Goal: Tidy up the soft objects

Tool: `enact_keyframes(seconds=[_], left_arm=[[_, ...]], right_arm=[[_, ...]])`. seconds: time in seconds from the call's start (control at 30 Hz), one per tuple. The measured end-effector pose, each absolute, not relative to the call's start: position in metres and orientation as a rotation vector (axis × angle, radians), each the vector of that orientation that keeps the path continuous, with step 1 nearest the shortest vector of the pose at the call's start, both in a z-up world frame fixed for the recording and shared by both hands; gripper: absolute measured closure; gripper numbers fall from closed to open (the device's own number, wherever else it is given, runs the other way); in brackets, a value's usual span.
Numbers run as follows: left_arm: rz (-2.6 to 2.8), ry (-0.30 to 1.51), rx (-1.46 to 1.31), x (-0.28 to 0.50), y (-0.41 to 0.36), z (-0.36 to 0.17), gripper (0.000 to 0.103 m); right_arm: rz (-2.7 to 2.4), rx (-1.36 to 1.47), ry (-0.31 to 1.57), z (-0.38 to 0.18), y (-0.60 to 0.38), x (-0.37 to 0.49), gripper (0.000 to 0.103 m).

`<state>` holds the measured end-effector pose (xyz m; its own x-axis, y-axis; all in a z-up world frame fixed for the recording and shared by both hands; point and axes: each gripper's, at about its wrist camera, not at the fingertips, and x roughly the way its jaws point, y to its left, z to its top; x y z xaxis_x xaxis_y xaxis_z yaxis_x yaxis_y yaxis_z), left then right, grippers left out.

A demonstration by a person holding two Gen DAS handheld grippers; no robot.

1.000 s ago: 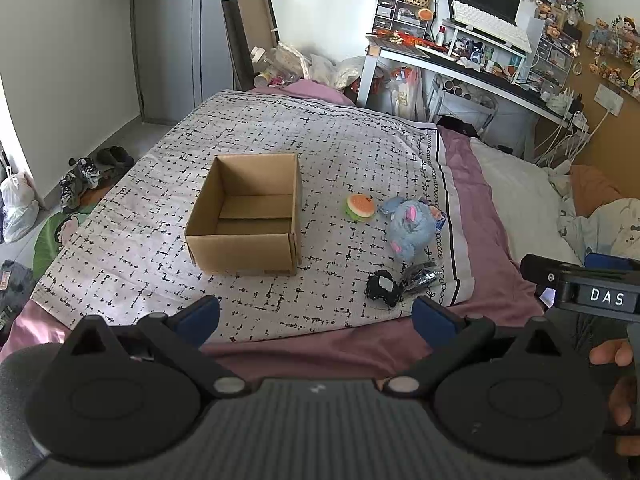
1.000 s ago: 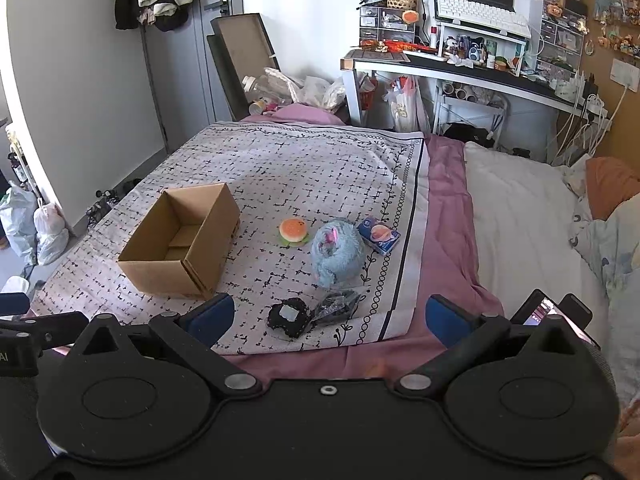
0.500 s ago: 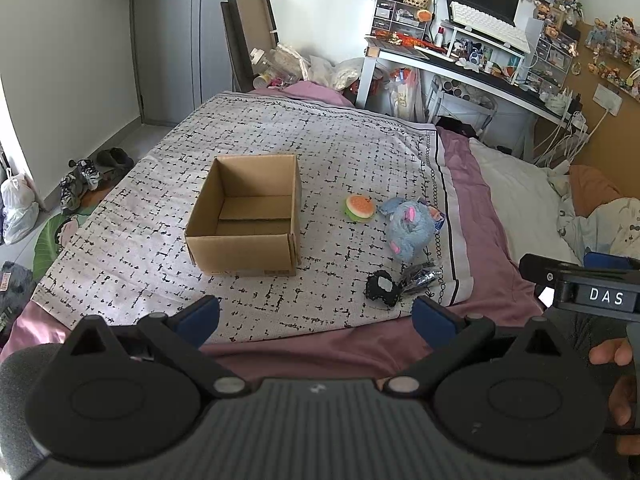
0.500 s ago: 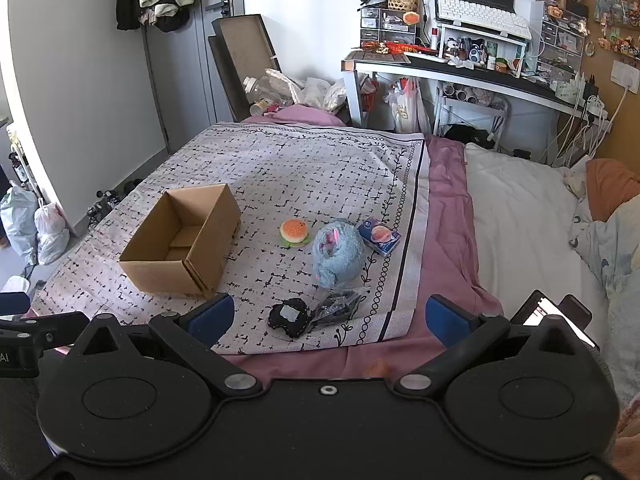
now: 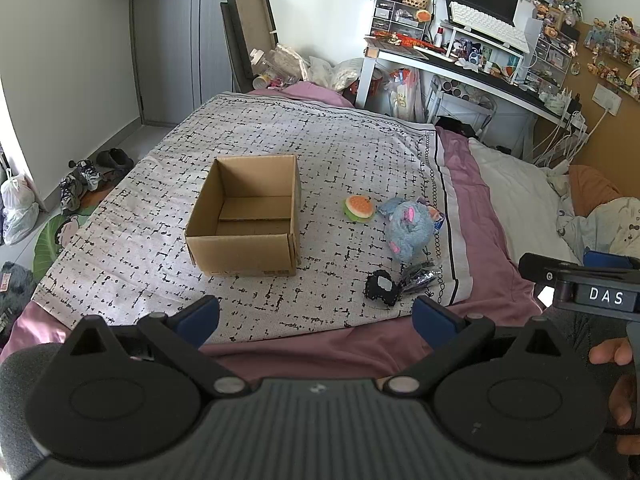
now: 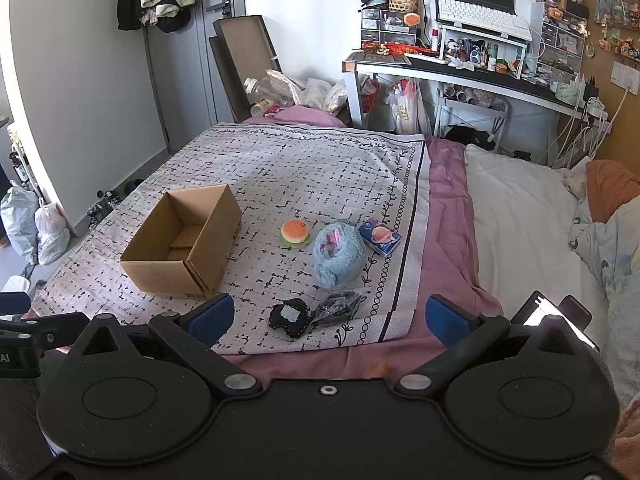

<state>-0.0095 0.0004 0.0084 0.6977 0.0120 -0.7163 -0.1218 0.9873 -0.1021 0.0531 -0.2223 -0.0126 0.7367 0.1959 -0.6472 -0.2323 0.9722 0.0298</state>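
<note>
Left wrist view: left gripper (image 5: 316, 320) spread wide, nothing between its fingers, low centre of frame over the pink bed edge. Box (image 5: 246, 216) sits at frame centre, open top up, apparently empty, up and slightly left of the gripper. Toys lie right of the box: burger (image 5: 359, 208), blue plush (image 5: 410, 230), black plush (image 5: 382, 288) lower right, nearest the gripper tips. Right gripper's body pokes in at right edge.

Right wrist view: right gripper (image 6: 330, 318) also spread wide and empty, low centre. Black plush (image 6: 290, 316) sits just above the gap between its fingers, left of centre, touching a dark wrapper (image 6: 338, 306). Blue plush (image 6: 338, 252) is further up, burger (image 6: 296, 234) beside it, box (image 6: 184, 242) off left. Judgement: right gripper is nearer the toys, black plush first, then carry left to the box.
</note>
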Motion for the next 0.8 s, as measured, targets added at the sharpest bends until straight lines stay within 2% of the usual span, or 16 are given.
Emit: enact_keyframes(seconds=[0.8], left_arm=[[0.074, 0.803, -0.157, 0.000, 0.000, -0.002, 0.001]], right_arm=[[0.256, -0.050, 0.704, -0.019, -0.217, 0.060, 0.000]])
